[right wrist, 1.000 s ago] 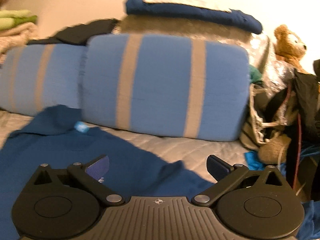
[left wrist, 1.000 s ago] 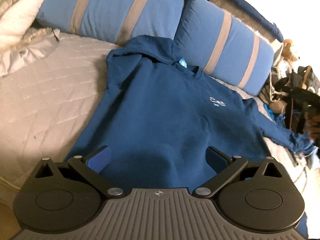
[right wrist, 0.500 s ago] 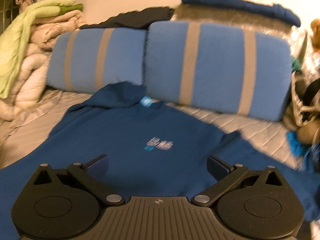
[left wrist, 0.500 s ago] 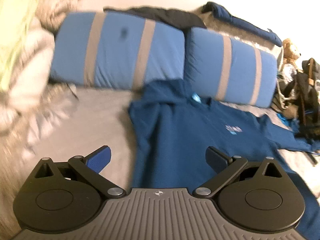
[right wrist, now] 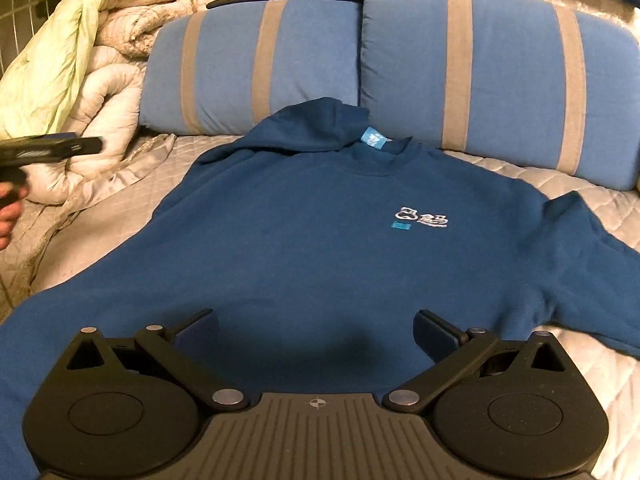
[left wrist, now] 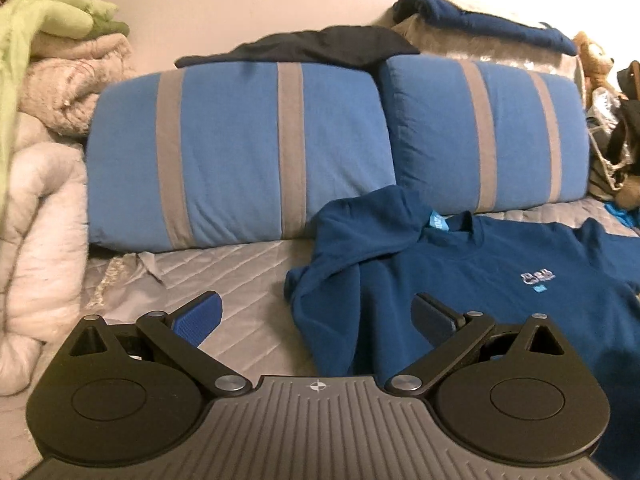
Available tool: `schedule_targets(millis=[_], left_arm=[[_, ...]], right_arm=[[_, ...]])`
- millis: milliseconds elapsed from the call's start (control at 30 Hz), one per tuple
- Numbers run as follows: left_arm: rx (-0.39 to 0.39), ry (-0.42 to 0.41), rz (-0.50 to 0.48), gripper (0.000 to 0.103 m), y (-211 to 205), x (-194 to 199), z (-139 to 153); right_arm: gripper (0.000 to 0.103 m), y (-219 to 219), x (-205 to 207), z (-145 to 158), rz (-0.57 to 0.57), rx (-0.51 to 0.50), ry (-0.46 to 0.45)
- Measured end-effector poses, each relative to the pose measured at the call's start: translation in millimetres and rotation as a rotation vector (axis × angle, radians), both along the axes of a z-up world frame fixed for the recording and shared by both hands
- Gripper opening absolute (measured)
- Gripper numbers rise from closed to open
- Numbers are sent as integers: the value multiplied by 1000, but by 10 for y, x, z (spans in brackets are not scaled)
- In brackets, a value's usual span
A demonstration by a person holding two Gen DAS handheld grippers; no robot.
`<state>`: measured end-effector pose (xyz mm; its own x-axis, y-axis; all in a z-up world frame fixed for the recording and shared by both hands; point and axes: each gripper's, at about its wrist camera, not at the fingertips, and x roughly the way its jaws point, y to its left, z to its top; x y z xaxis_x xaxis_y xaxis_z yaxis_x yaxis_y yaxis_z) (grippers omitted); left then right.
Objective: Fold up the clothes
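Observation:
A dark blue hooded sweatshirt (right wrist: 320,240) lies flat, front up, on a grey quilted bed cover (right wrist: 120,208). Its hood touches the striped pillows, a small white logo (right wrist: 422,218) sits on the chest, and one sleeve (right wrist: 592,272) stretches right. In the left wrist view the sweatshirt (left wrist: 460,292) fills the right half. My left gripper (left wrist: 316,316) hovers open over its left shoulder edge, holding nothing. My right gripper (right wrist: 316,336) stands open above the lower body, also empty. The left gripper (right wrist: 48,148) shows at the far left edge of the right wrist view, held in a hand (right wrist: 8,208).
Two blue pillows with grey stripes (left wrist: 240,152) (right wrist: 496,72) lean along the back. Rolled pale duvets and a green blanket (right wrist: 80,52) pile at the left. Dark clothes (left wrist: 316,46) lie on the pillows. A teddy bear (left wrist: 594,60) and bags crowd the right edge.
Both cameras have swung. The left view has turned left and pulled back toward the sweatshirt's left shoulder. The right view has swung left from the pillows to the sweatshirt's chest. Both grippers stay open.

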<state>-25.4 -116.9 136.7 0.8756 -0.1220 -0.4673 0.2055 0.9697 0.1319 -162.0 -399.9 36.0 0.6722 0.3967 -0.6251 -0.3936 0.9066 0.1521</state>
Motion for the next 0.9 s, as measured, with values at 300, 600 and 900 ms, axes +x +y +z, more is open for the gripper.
schedule_targets(millis=[300,600,900], left_arm=[[41,10,16,103,-151,483,-199],[96,57,38,95,-189,977,-494],[258,117,114,60,-395,1514,-848]], right_arm=[[103,14,41,-119,-65,-7,49],[103,-26,-128,-42,-84,23,-53],[103,-41,36,-108,6,86,61]])
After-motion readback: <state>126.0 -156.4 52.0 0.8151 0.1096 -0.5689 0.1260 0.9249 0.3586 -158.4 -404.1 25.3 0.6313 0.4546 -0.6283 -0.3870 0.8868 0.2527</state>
